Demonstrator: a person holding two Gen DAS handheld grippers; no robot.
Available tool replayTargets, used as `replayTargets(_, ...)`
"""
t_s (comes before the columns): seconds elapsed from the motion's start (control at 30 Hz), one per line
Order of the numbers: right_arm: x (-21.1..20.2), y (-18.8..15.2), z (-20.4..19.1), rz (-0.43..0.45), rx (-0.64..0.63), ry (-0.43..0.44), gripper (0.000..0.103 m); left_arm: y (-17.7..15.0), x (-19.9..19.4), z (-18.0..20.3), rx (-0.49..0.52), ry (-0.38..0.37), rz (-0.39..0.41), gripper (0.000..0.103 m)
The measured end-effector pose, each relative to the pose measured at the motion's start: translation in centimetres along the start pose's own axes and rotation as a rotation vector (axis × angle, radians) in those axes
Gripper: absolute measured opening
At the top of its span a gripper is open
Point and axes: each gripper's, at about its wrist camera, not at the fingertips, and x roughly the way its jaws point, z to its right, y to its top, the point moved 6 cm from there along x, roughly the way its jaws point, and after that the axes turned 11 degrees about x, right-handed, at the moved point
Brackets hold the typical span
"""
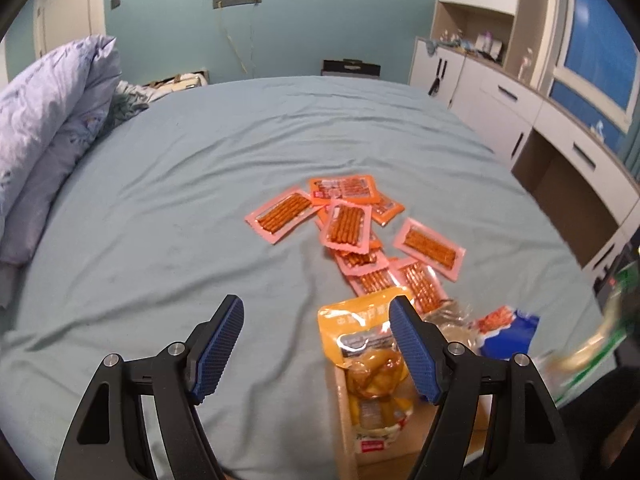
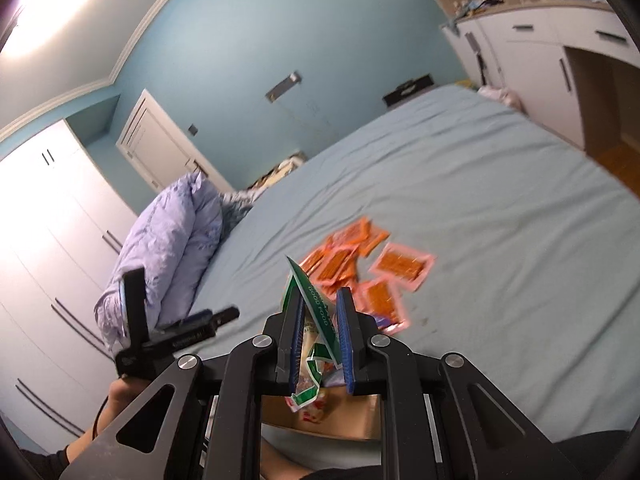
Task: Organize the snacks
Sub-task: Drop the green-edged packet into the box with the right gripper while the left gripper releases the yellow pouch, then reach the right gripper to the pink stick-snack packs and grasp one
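Pinching a green-and-white snack bag (image 2: 314,320), the right gripper (image 2: 320,336) is nearly closed; light, crinkly film, best held at the seam. Left gripper (image 1: 316,344) is held wide, empty.

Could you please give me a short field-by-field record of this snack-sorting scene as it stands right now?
Surface: light blue bedsheet
Loose snacks: pink and orange flat packets of snack sticks, scattered and overlapping
Box: brown cardboard box at the near edge
In box: yellow plastic pouch, leaning upright
Left gripper: open, empty
Right gripper: shut on green-and-white snack bag, above the box
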Motion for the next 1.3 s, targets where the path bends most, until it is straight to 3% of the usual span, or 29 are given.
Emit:
replayTargets(0.17, 4.7, -0.9, 0.1, -0.125, -0.033, -0.045, 0.014, -0.4, 0.3, -1.7, -0.083, 0.0, -0.018, 0.076)
replayTargets(0.33, 9.0, -1.0, -1.8, -0.284, -0.109, -0.104, 0.015, -0.4, 1.2, -2.8, -0.173, -0.048, -0.033, 0.076)
replayTargets(0.4, 9.7, -0.9, -1.7, -0.289, -0.131, -0.185, 0.017, -0.3, 1.1, -2.7, -0.167, -0.045, -0.025, 0.076)
replayTargets(0.5, 9.5, -0.4, -1.8, -0.292, -0.142, -0.23, 0.039, -0.1, 0.7, -2.2, -0.135, -0.027, -0.012, 0.076)
replayTargets(0.57, 8.5, 0.0, -3.1, -0.262, -0.115, -0.189, 0.058, 0.0, 0.5, -1.9, -0.114, -0.02, -0.005, 0.076)
replayTargets(0.7, 4.5, 3.0, -3.7, -0.108, -0.036, -0.098, 0.065, 0.2, 0.3, -1.2, -0.073, -0.005, 0.001, 0.077)
replayTargets(0.77, 3.2, 4.3, -3.3, -0.057, 0.009, -0.1, 0.076, 0.3, 0.2, -1.0, -0.066, -0.011, 0.006, 0.077)
replayTargets(0.87, 2.2, 6.8, -2.7, -0.058, 0.049, -0.119, 0.076, 0.3, 0.2, -0.8, -0.062, -0.018, 0.003, 0.077)
replayTargets(1.0, 1.7, 9.6, -2.5, -0.073, -0.02, -0.22, 0.076, 0.1, 0.9, -0.5, -0.021, 0.021, -0.033, 0.077)
replayTargets(1.17, 4.0, 10.8, -2.5, -0.176, -0.066, -0.262, 0.077, 0.4, 1.1, -0.3, -0.007, 0.035, -0.031, 0.078)
replayTargets(1.3, 7.2, 11.9, -1.2, -0.207, -0.054, -0.278, 0.077, 0.7, 1.7, -0.6, -0.01, 0.038, -0.043, 0.079)
